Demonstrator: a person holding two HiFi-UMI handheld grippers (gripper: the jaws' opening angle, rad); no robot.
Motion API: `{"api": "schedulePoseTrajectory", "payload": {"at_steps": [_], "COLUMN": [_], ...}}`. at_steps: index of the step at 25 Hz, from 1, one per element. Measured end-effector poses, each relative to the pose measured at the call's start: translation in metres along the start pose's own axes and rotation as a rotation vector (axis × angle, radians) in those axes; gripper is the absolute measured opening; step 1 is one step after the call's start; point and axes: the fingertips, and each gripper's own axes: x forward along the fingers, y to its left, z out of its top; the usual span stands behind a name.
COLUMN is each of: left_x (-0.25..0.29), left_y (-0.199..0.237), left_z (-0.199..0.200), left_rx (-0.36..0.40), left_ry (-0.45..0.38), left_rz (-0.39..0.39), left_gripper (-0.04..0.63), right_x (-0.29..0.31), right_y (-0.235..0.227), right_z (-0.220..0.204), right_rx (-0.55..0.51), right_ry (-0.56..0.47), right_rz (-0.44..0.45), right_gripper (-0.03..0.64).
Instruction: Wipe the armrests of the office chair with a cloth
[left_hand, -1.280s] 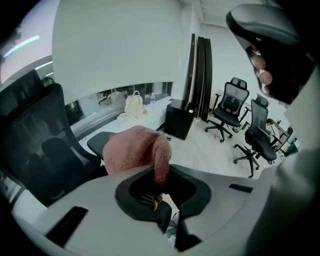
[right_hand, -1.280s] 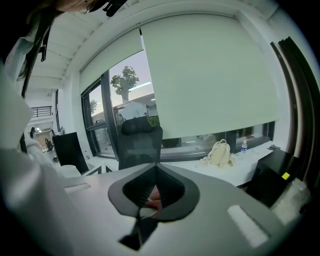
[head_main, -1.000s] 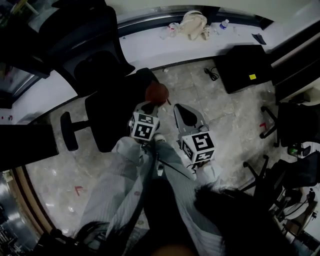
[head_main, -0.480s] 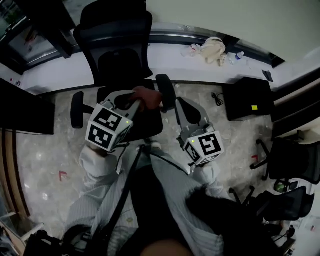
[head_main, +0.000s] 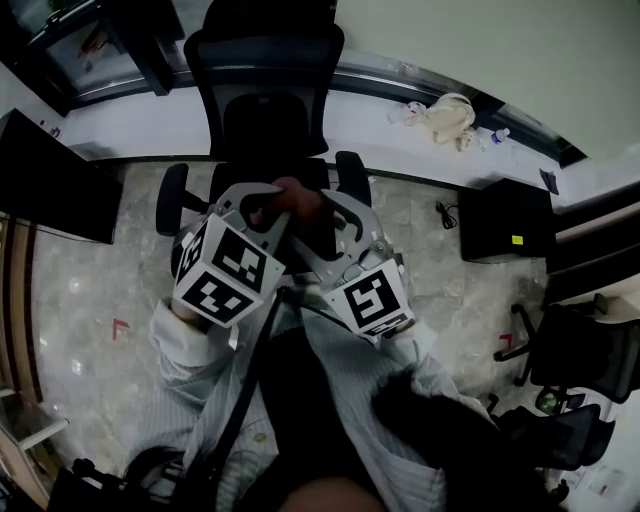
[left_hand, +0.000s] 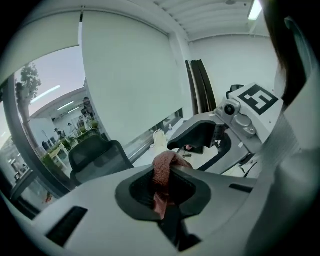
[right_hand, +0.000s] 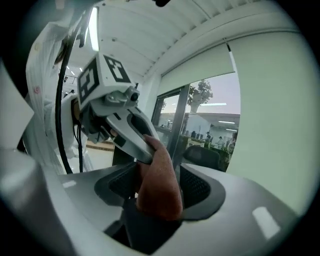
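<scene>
Above the office chair, the cloth sat between both tongs: the left tongs clamped it, while the right tongs had just been opening, the cloth between their jaws. Both armrests looked yet to be wiped.

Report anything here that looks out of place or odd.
The cloth is up in the air, not on an armrest. The left gripper pinches it, while the right gripper, fingers just opening, has it hanging between them. A cream bag lies slumped on the ledge, and a loose cable lies on the floor.
</scene>
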Motion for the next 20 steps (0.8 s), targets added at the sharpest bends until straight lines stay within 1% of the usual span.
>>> {"api": "schedulePoseTrajectory", "payload": {"at_steps": [2, 3, 7, 8, 9, 10, 13, 15, 17, 19, 20], "left_x": [-0.001, -0.002, 0.002, 0.004, 0.006, 0.008, 0.014, 0.019, 0.023, 0.022, 0.020], "left_y": [-0.008, -0.012, -0.018, -0.019, -0.019, -0.019, -0.020, -0.022, -0.022, -0.012, -0.002], "left_z": [0.000, 0.000, -0.002, -0.003, -0.003, -0.004, -0.004, -0.005, -0.008, -0.016, -0.022], "left_rx": [0.032, 0.042, 0.053, 0.050, 0.046, 0.044, 0.036, -0.005, -0.077, -0.145, -0.183], "left_ry": [0.010, 0.011, 0.012, 0.013, 0.015, 0.015, 0.000, -0.023, -0.056, -0.078, -0.086], "left_rz": [-0.021, -0.035, -0.066, -0.064, -0.061, -0.060, -0.070, -0.083, -0.081, -0.033, 0.015], "left_gripper": [0.032, 0.032, 0.032, 0.032, 0.032, 0.032, 0.034, 0.036, 0.055, 0.061, 0.061], "right_x": [0.009, 0.012, 0.018, 0.016, 0.014, 0.012, 0.006, 0.003, -0.002, -0.010, -0.016], "right_y": [-0.002, -0.003, -0.009, -0.011, -0.013, -0.014, -0.020, -0.028, -0.042, -0.064, -0.078], "right_z": [-0.010, -0.016, -0.033, -0.036, -0.039, -0.042, -0.047, -0.051, -0.059, -0.071, -0.077], "right_rx": [-0.044, -0.050, -0.030, -0.033, -0.037, -0.035, 0.029, 0.079, 0.124, 0.178, 0.214], "right_ry": [0.040, 0.058, 0.094, 0.104, 0.114, 0.120, 0.116, 0.117, 0.126, 0.140, 0.136], "right_rz": [0.001, 0.007, 0.041, 0.037, 0.030, 0.027, 0.037, 0.036, 0.019, -0.035, -0.069], "right_gripper": [0.232, 0.232, 0.224, 0.173, 0.073, 0.034, 0.029, 0.028, 0.028, 0.028, 0.028]}}
